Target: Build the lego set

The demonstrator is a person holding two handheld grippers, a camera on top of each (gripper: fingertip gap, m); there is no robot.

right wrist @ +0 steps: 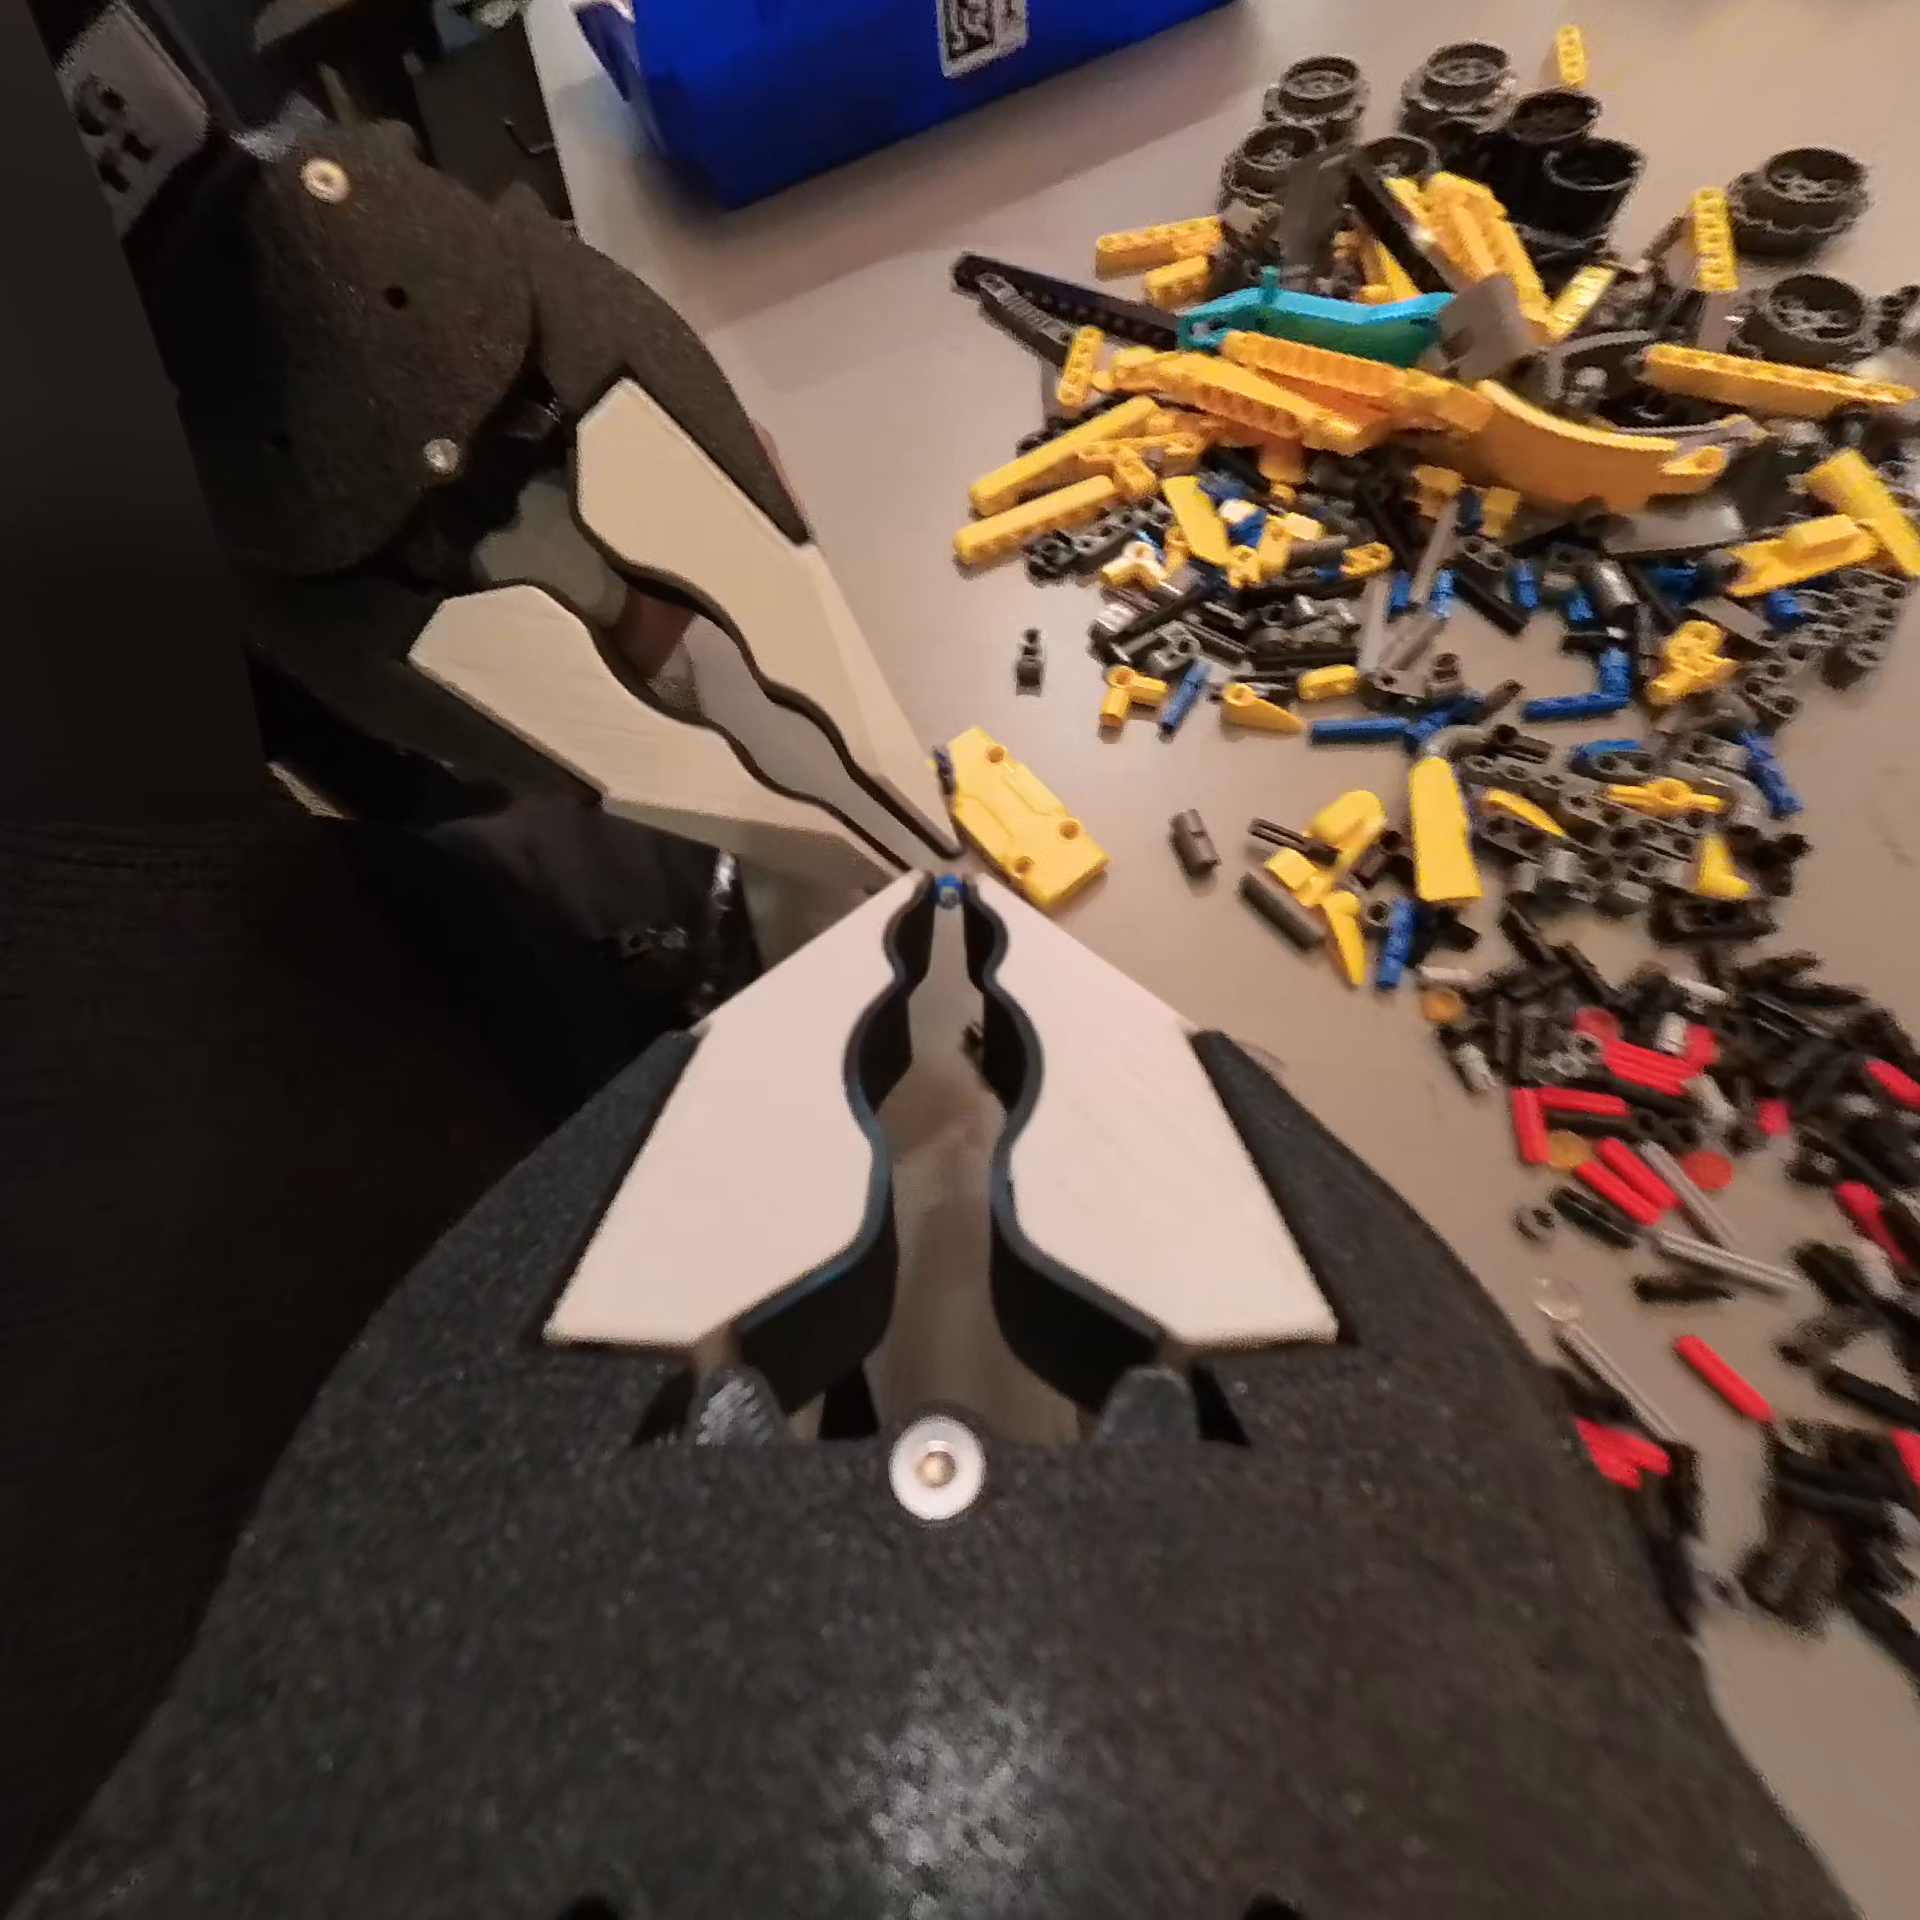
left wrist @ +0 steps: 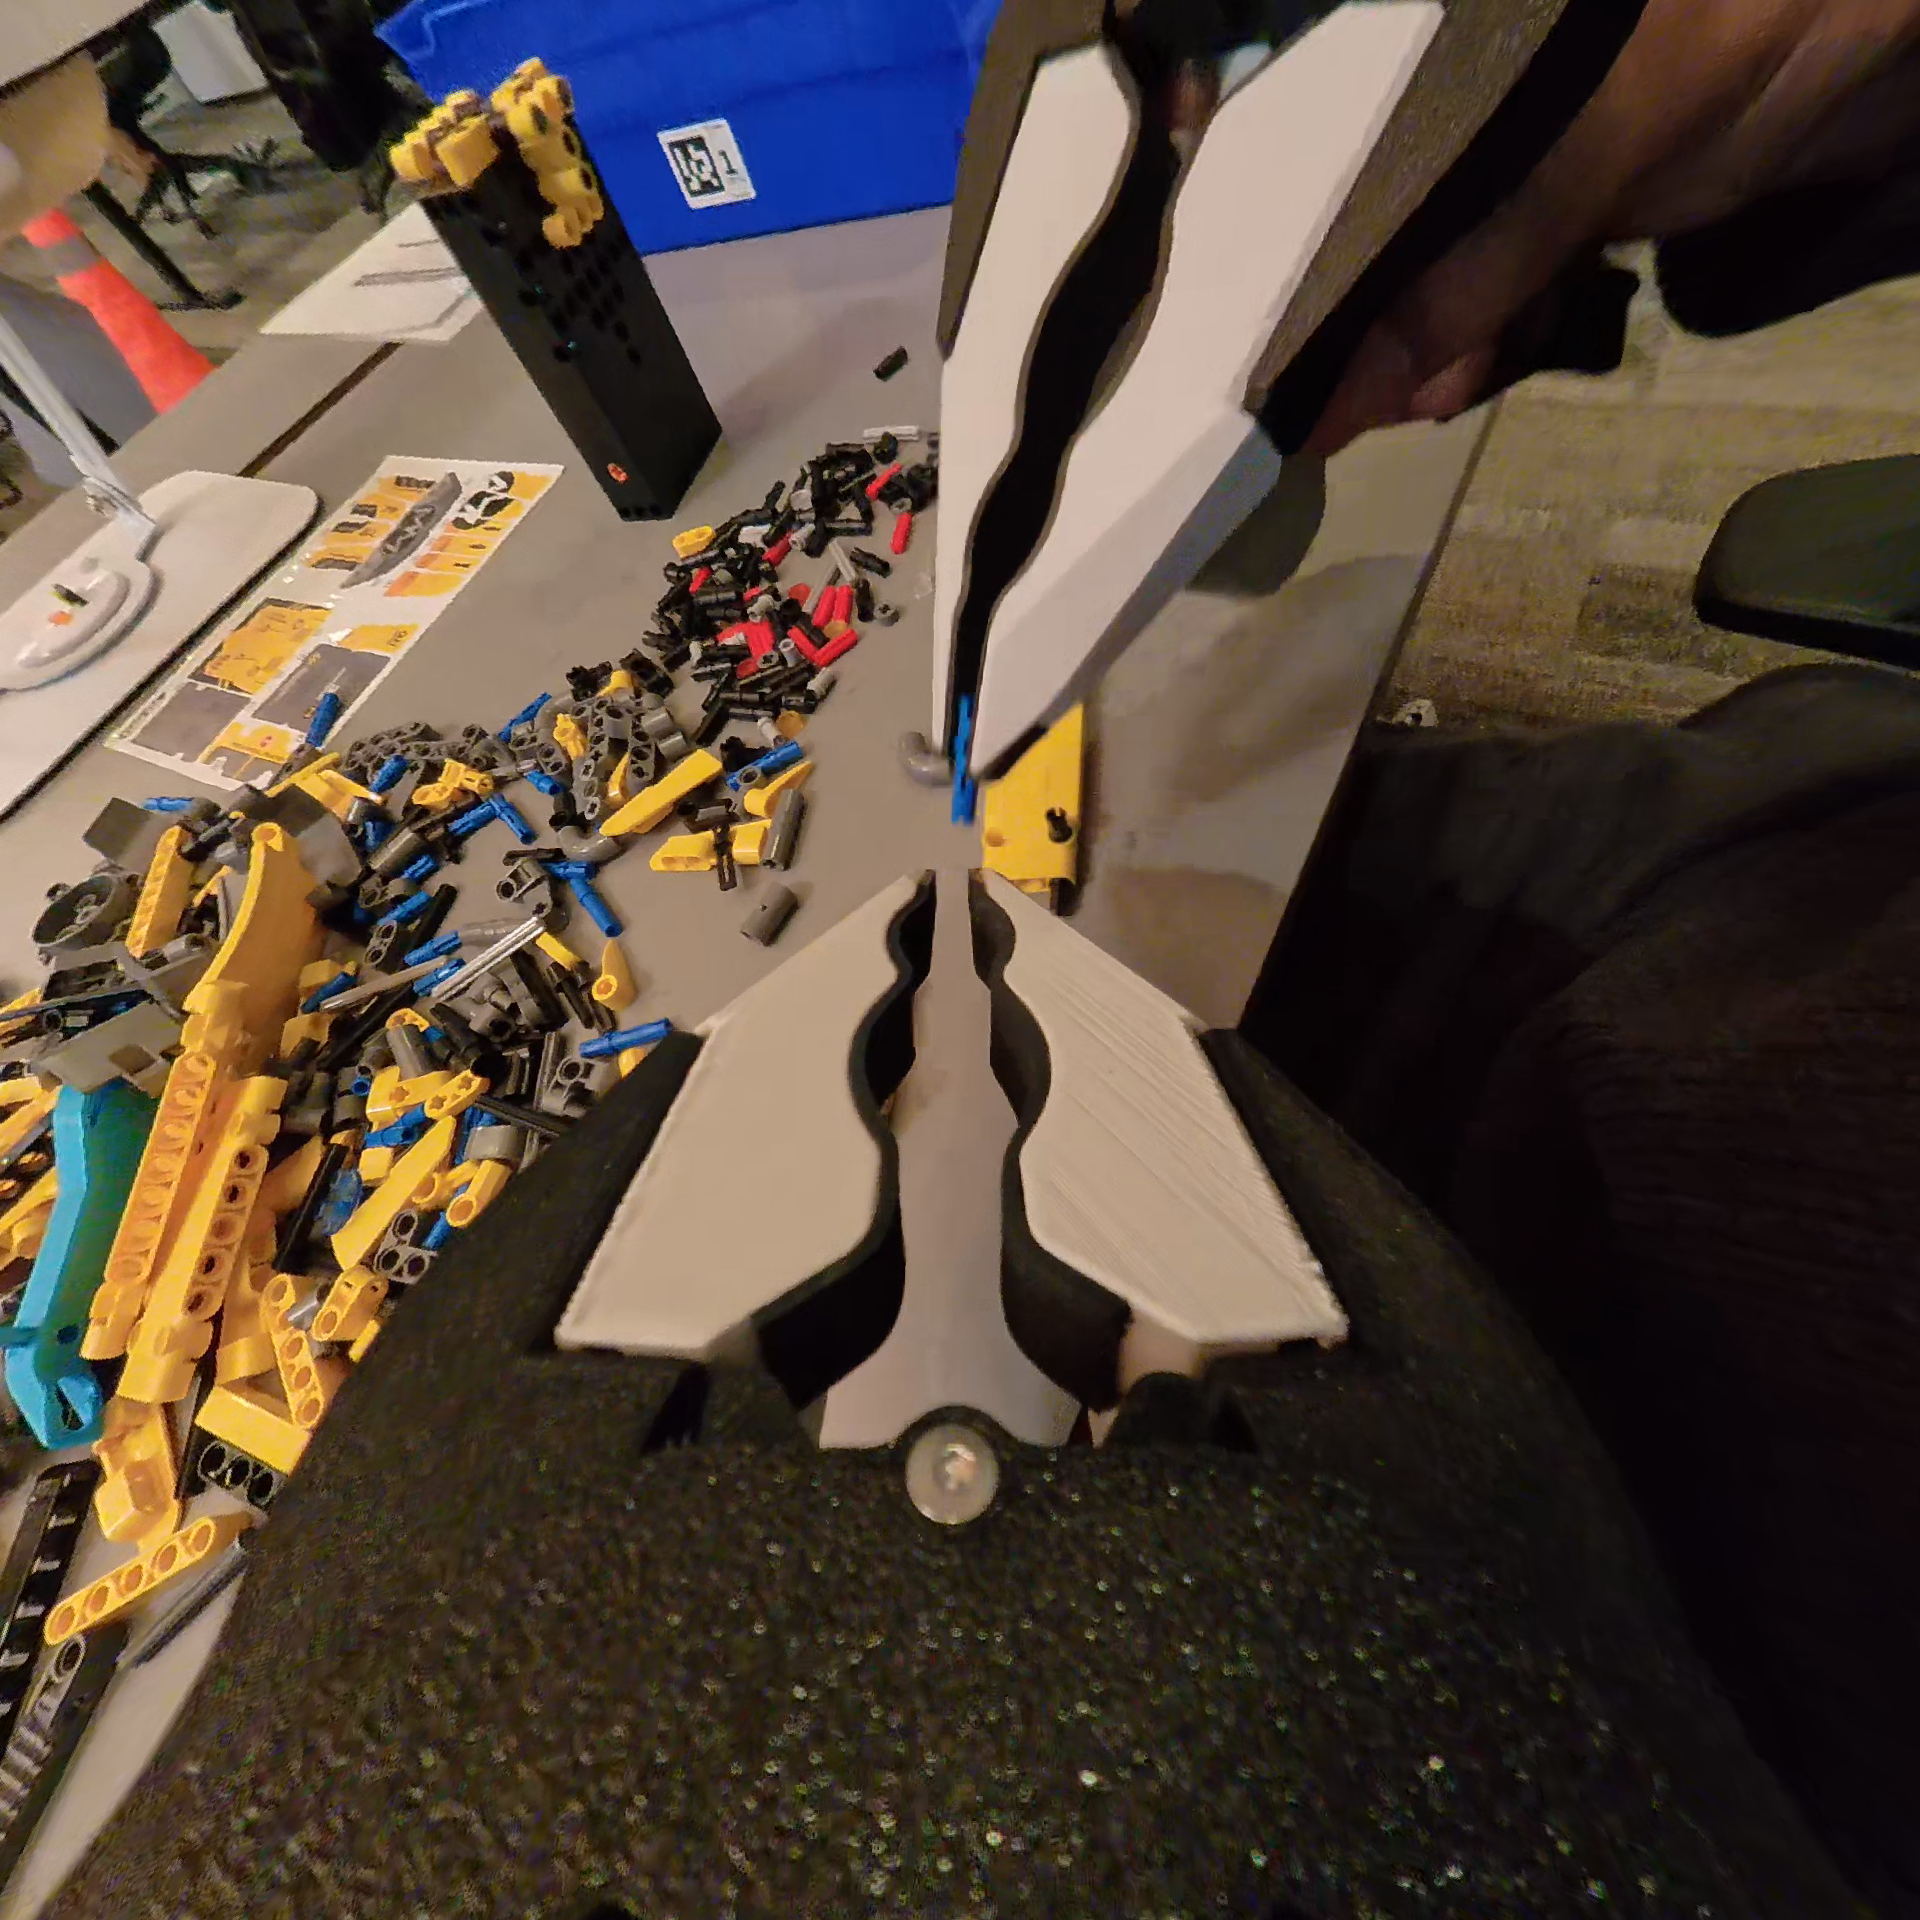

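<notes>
My right gripper (right wrist: pixel 948 889) is shut on a small blue pin (right wrist: pixel 948 894), held upright just above the grey table (left wrist: pixel 1226 707). In the left wrist view it (left wrist: pixel 961 753) comes down from the top with the blue pin (left wrist: pixel 964 779) sticking out below its tips, next to a small grey elbow piece (left wrist: pixel 923 758). My left gripper (left wrist: pixel 951 881) is shut with nothing between its tips. It sits just in front of a flat yellow panel (left wrist: pixel 1034 821) lying on the table. In the right wrist view the left gripper (right wrist: pixel 940 844) touches the yellow panel's (right wrist: pixel 1023 821) near end.
Loose yellow, black, blue and red building pieces (left wrist: pixel 436 935) cover the table's left part, with a teal tool (left wrist: pixel 73 1247) and black wheels (right wrist: pixel 1558 135). A black perforated block (left wrist: pixel 582 312), a sticker sheet (left wrist: pixel 343 613) and a blue bin (left wrist: pixel 779 104) stand farther back. The table edge (left wrist: pixel 1351 748) is close on the right. Less than 4 cm separates the two grippers' tips. Left tips and right tips are each some 25 cm from the black perforated block (left wrist: pixel 582 312).
</notes>
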